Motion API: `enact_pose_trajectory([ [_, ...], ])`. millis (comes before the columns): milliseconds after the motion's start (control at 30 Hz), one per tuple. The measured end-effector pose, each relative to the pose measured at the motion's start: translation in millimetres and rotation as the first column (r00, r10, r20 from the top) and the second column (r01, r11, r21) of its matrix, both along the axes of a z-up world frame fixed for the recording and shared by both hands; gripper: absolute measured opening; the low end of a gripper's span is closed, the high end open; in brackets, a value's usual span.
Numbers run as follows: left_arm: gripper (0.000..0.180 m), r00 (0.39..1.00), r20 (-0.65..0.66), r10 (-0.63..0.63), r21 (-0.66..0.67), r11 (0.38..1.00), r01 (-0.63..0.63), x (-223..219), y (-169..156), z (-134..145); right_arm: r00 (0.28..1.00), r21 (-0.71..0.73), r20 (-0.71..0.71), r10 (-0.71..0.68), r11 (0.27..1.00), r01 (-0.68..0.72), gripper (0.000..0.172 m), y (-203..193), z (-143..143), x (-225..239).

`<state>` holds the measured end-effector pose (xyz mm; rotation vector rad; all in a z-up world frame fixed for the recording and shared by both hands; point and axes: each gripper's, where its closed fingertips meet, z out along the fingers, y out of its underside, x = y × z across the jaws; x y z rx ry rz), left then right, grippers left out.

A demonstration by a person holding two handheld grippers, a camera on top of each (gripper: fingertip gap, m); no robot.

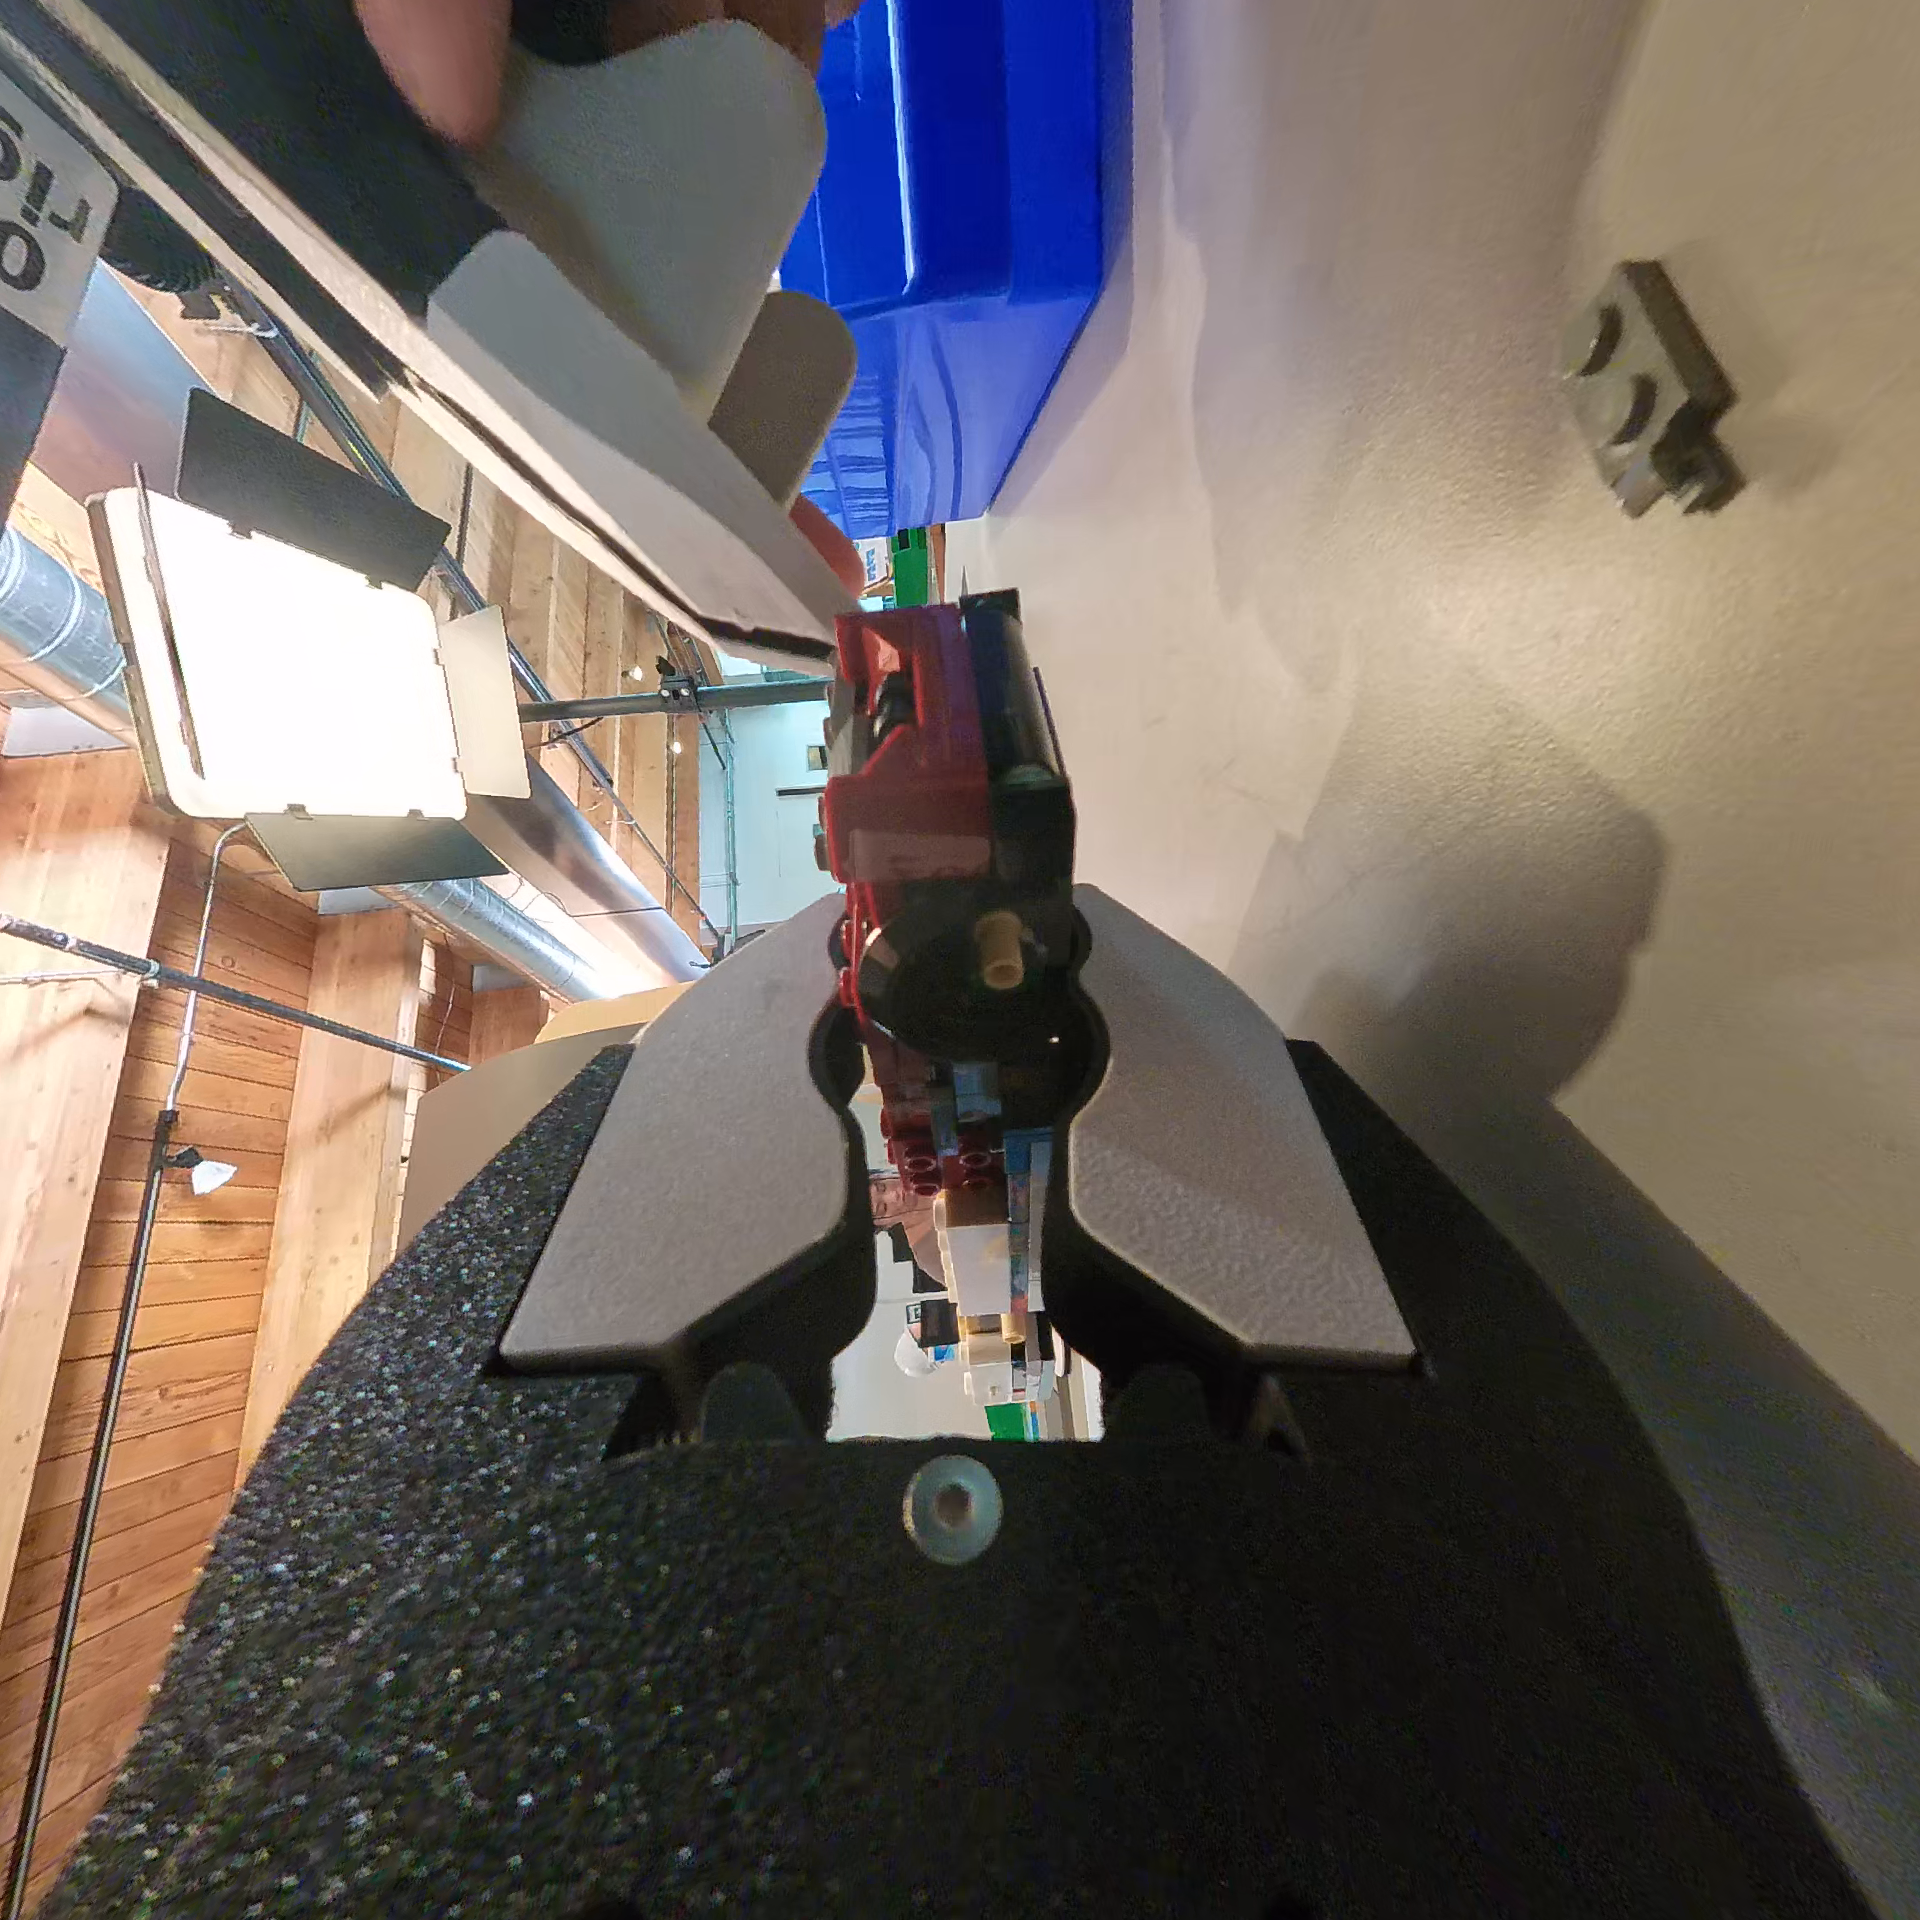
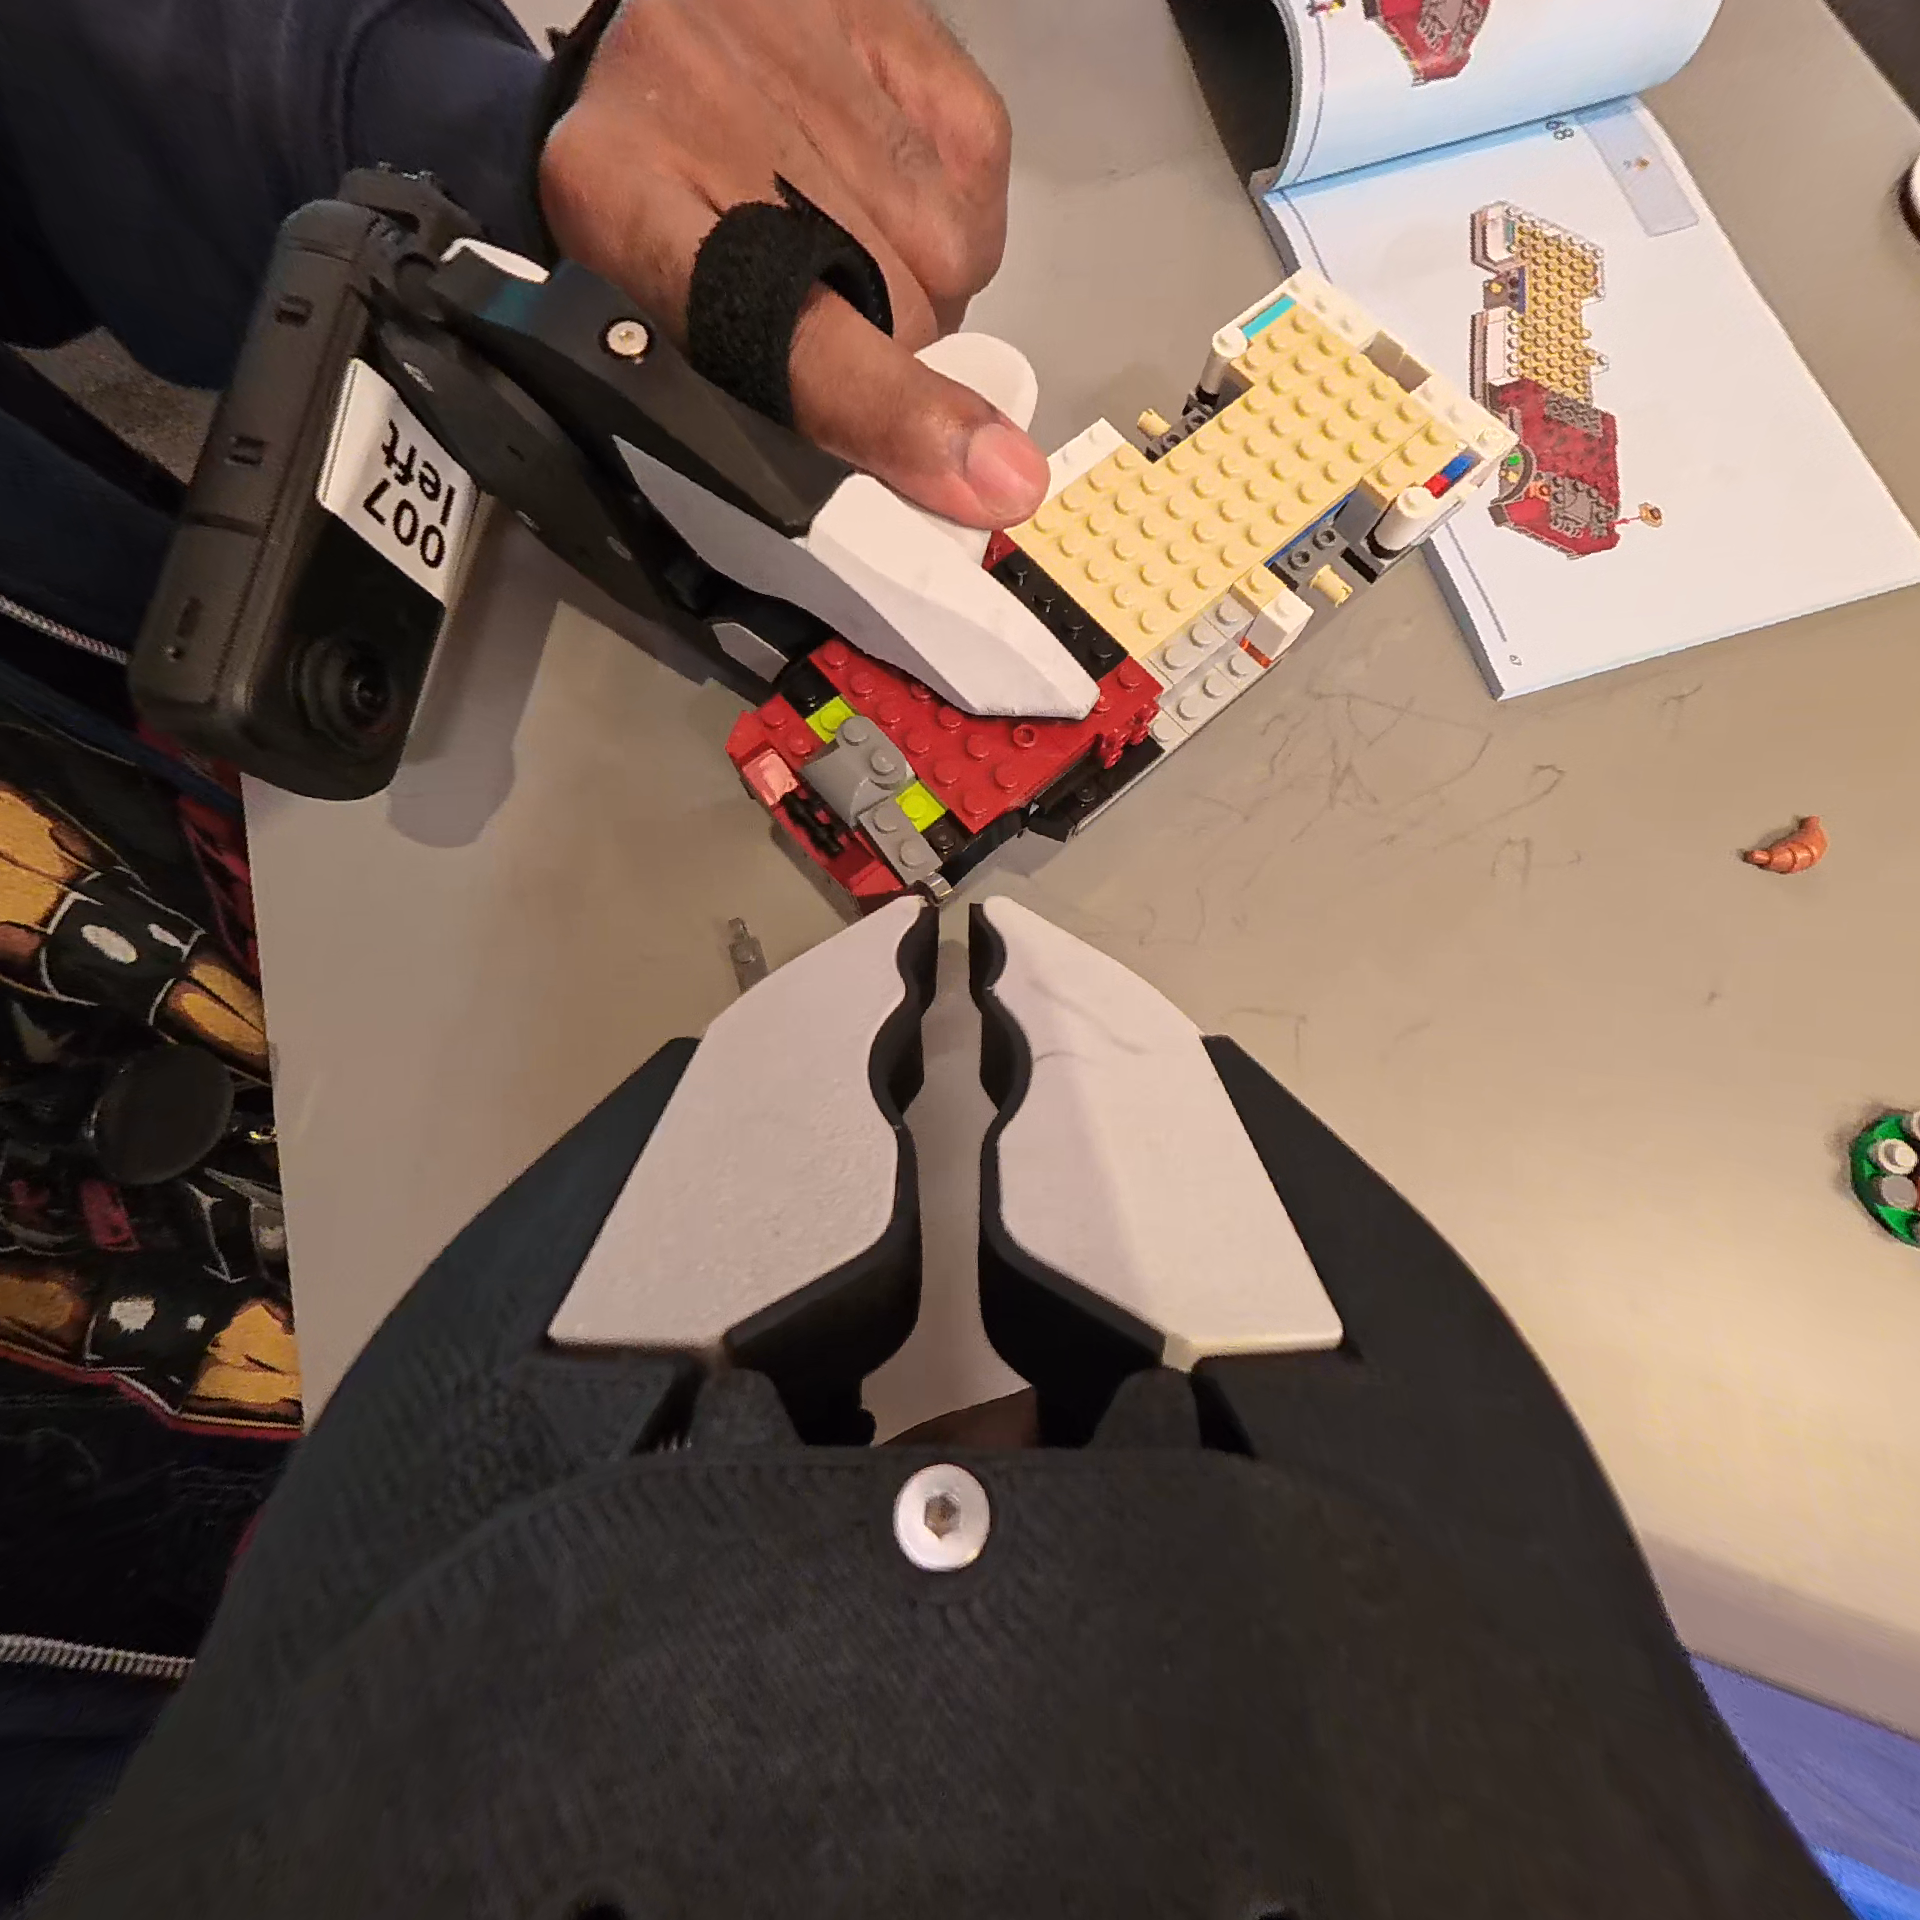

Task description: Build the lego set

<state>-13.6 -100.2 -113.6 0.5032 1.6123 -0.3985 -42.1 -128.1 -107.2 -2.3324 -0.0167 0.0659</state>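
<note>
- Lower finger of the left gripper (image 2: 1039,665) hidden beneath the brick model (image 2: 1226,499).
- Green round piece (image 2: 1891,1169), right of the model, cut by the edge.
- Booklet (image 2: 1621,395) beyond the model cropped at top.

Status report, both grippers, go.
Left gripper clamped on red-and-tan brick model. Right gripper open a crack, empty, fingers at model's front corner. Small grey piece beside them.

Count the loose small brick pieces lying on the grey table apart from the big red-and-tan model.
3: a grey clip plate left of the right gripper's fingertips, an orange croissant piece at right, a green round piece at the right edge. Others may be hidden.
</note>
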Motion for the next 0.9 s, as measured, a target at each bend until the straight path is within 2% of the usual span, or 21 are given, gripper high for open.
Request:
enact_pose_trajectory([
  [300,0.034,1.000,-0.003,-0.014,0.009,1.000,0.014,-1,-2,-2,0.998,0.003,0.002,0.069,0.998,-0.069,0.006,3,-1,-5],
  [667,0.034,1.000,-0.011,0.012,0.030,0.999,-0.012,4,0,-6,0.979,-0.120,-0.082,-0.185,0.977,0.175,0.003,0,1,-3],
  [900,0.034,1.000,-0.023,0.014,0.052,0.999,-0.012,4,-1,-11,0.964,-0.216,-0.062,-0.258,0.947,0.239,0.003,-2,-11,-5],
])
